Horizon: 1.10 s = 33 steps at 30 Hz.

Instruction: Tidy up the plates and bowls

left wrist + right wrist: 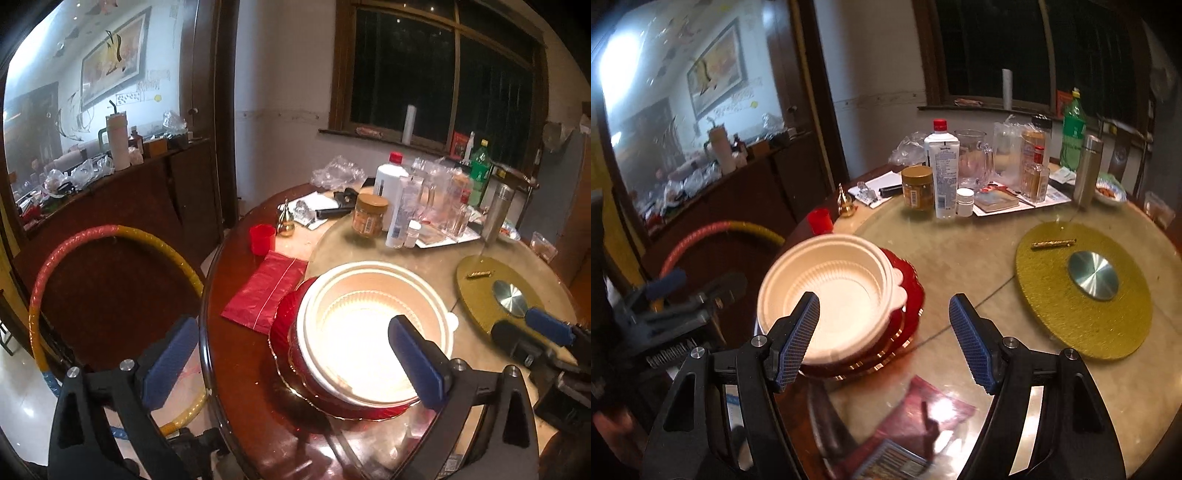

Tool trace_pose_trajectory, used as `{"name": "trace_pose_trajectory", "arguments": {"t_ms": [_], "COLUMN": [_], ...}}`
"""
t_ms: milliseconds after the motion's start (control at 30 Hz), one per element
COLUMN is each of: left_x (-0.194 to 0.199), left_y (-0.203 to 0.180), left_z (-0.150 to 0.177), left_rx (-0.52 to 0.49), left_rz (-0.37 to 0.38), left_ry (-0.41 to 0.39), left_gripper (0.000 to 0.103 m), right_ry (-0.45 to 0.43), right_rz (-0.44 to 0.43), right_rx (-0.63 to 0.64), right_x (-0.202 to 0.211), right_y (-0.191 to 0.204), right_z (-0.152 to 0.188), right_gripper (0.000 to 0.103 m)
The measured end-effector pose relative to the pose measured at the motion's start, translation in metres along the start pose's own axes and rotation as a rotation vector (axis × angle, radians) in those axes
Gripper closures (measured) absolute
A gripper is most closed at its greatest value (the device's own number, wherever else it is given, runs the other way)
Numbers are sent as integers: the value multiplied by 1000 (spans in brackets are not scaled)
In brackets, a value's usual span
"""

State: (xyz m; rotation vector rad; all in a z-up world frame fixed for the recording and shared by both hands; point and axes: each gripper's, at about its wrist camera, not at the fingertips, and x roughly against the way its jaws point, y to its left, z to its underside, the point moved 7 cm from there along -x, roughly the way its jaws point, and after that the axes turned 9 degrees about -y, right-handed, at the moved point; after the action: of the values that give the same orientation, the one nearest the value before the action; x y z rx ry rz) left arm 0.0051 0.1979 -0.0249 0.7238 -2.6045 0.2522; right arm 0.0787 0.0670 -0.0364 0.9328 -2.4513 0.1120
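Near the edge of the round wooden table (236, 369), the white disposable bowls (369, 332) sit nested on a stack of red plates (284, 325), so the tableware is gathered into one pile, widest pieces at the bottom. That ordering keeps the light plastic bowls from tipping. The left gripper (291, 358) stands wide, its right pad over the bowl's inside and its left pad off the table edge; neither presses on anything. The right gripper (882, 339) is also apart and empty, with its left pad over the bowl rim and its right pad above the bare glass turntable (960, 266). Judging by both sets of loose jaws, the stack looks set down and released. A red packet (264, 291) lies just beside the plates.
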Motion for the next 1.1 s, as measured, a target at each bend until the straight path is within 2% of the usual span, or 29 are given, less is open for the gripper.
{"name": "trace_pose_trajectory", "arguments": {"t_ms": [167, 467, 667, 700, 767, 867, 1100], "left_x": [2, -6, -6, -6, -6, -7, -7], "left_y": [-3, -7, -6, -6, -4, -4, -6], "left_z": [1, 13, 17, 16, 16, 15, 15], "left_rx": [1, 1, -8, -7, 0, 0, -12], "left_rz": [3, 28, 26, 26, 31, 25, 26], "left_ry": [13, 92, 102, 100, 99, 99, 95], "left_gripper": [0, 0, 0, 0, 0, 0, 0], "right_ry": [7, 27, 44, 55, 58, 21, 35], "right_rz": [-28, -66, -51, -60, -64, -46, 14], "right_rx": [68, 204, 187, 174, 166, 180, 168], "right_x": [5, 8, 5, 4, 3, 5, 1], "right_y": [10, 35, 31, 30, 31, 32, 22], "right_z": [9, 23, 26, 27, 29, 25, 22], "right_gripper": [29, 29, 29, 25, 0, 0, 0]}}
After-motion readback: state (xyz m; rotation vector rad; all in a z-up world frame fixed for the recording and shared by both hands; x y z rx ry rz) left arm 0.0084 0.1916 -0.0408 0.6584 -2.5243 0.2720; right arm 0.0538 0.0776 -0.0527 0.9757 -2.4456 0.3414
